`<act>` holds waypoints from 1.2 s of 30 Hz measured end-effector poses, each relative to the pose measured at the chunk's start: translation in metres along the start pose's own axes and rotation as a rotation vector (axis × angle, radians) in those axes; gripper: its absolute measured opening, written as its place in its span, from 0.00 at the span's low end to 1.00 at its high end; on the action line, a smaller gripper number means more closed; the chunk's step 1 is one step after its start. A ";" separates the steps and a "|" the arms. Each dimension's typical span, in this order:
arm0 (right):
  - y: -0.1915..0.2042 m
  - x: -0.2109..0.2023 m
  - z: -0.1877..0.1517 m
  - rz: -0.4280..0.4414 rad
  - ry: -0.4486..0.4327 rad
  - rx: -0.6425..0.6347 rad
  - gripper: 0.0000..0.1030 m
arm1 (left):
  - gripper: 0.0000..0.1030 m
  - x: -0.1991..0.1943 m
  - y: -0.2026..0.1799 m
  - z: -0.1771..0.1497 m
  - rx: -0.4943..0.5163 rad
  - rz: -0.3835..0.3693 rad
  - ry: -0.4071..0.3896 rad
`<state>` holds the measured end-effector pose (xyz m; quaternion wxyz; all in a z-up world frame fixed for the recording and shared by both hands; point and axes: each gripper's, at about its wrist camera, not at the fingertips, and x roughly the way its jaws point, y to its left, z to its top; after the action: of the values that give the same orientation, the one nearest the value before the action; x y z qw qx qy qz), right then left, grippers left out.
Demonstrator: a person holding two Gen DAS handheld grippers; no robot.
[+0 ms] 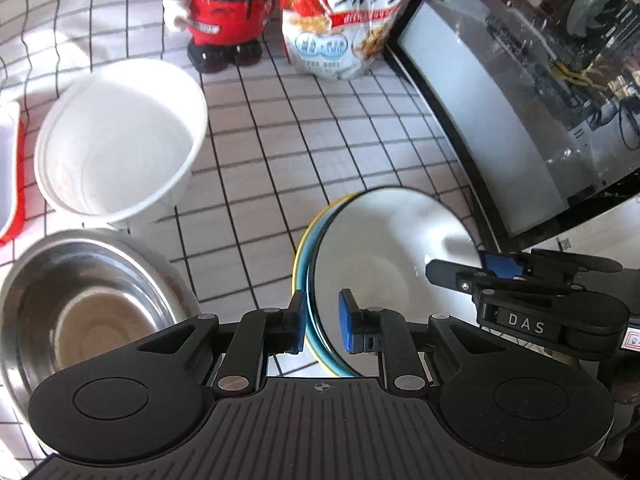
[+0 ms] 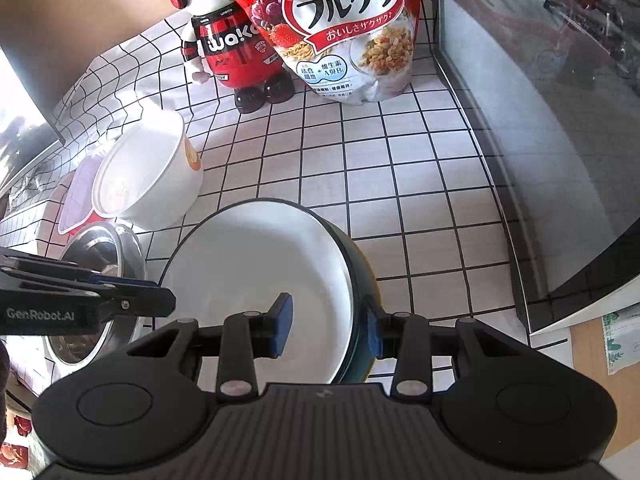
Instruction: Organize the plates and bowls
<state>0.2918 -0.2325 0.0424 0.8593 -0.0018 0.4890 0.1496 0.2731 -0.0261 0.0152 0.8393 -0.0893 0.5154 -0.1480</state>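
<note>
A stack of deep plates (image 1: 384, 248), white inside with a black rim and with teal and yellow rims under it, lies on the gridded tablecloth. My left gripper (image 1: 323, 322) straddles its left rim, one blue pad outside and one inside, shut on it. My right gripper (image 2: 328, 324) clamps the opposite rim of the stack (image 2: 248, 264) the same way. Each gripper also shows in the other's view, the right gripper (image 1: 476, 268) at the far rim and the left gripper (image 2: 148, 294) at the left rim. A steel bowl (image 1: 92, 312) and a white paper bowl (image 1: 120, 136) stand to the left.
A red mascot figure (image 1: 224, 12) and a cereal bag (image 1: 348, 20) stand at the back. A black glass-fronted case (image 1: 520, 100) lines the right side. A red-and-white container (image 1: 10, 172) sits at the far left. Bare tablecloth (image 2: 400, 168) lies between the stack and the bag.
</note>
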 end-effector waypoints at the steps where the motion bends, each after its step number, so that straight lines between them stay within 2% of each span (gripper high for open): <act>1: -0.001 -0.003 0.000 -0.003 -0.012 0.001 0.37 | 0.19 -0.003 0.000 0.000 0.003 0.010 -0.018; 4: -0.003 -0.008 0.003 -0.027 -0.042 -0.001 0.37 | 0.19 -0.004 0.000 0.002 0.013 0.045 -0.061; 9: -0.007 -0.004 0.003 -0.053 -0.048 0.003 0.37 | 0.19 0.007 0.005 0.005 -0.008 -0.003 -0.061; 12: -0.010 0.005 -0.001 -0.052 -0.026 0.015 0.38 | 0.19 0.017 0.003 0.005 0.010 0.019 -0.063; 19: -0.021 0.033 -0.008 -0.002 0.056 0.094 0.40 | 0.22 0.041 0.005 -0.001 0.016 0.015 -0.009; 22: -0.023 0.048 -0.010 0.045 0.102 0.128 0.41 | 0.24 0.052 0.005 0.001 0.014 0.009 0.018; 24: -0.023 0.053 -0.010 0.087 0.115 0.139 0.44 | 0.24 0.056 0.004 0.001 0.021 0.012 0.026; 27: -0.019 0.058 -0.009 0.097 0.117 0.125 0.50 | 0.23 0.064 0.006 0.003 0.012 0.004 0.048; 32: -0.019 0.061 -0.001 0.101 0.115 0.110 0.50 | 0.25 0.071 0.009 0.006 -0.015 -0.004 0.080; 36: -0.018 0.068 0.011 0.105 0.109 0.108 0.50 | 0.25 0.072 0.013 0.012 -0.019 0.011 0.069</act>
<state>0.3384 -0.2310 -0.0116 0.8213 0.0622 0.5417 0.1677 0.3164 -0.0388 -0.0440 0.8210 -0.0891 0.5459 -0.1413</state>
